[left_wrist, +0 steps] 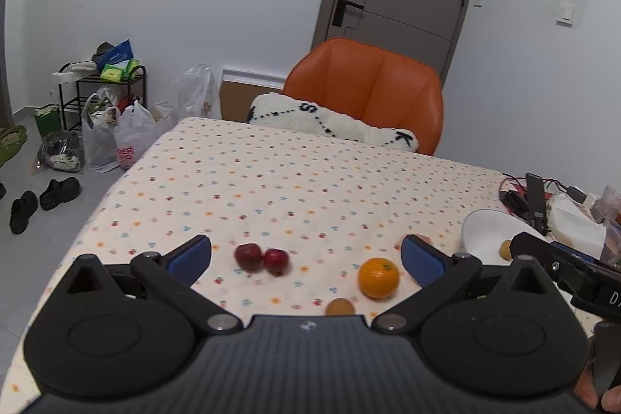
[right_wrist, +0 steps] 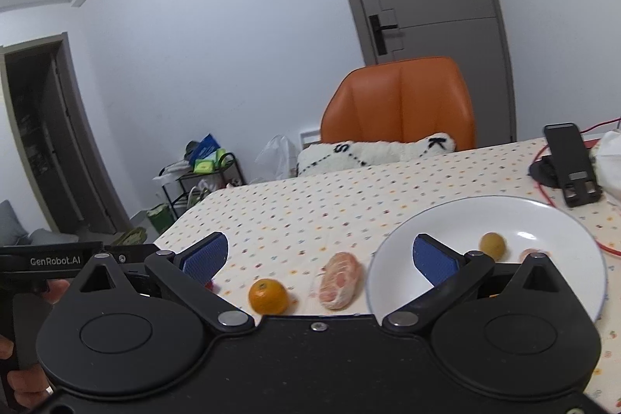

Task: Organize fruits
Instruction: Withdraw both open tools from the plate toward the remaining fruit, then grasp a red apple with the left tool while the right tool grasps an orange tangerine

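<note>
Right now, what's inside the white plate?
In the white plate lies a small yellowish-brown fruit, and beside it a pinkish piece, partly hidden by the right gripper. That gripper's body covers the plate's near part, so anything there is unseen.

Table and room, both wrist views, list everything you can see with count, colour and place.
Round orange fruit: one, orange, on cloth.
Small red fruits: two, dark red, touching, left of orange.
Peeled pink citrus segment: one, beside plate.
Small yellow-brown fruit: one, in plate; another on cloth.
White round plate: one, table right.
Orange chair: one, behind table.
White fluffy cushion: one, on chair.
Left gripper: open.
Right gripper: open.
</note>
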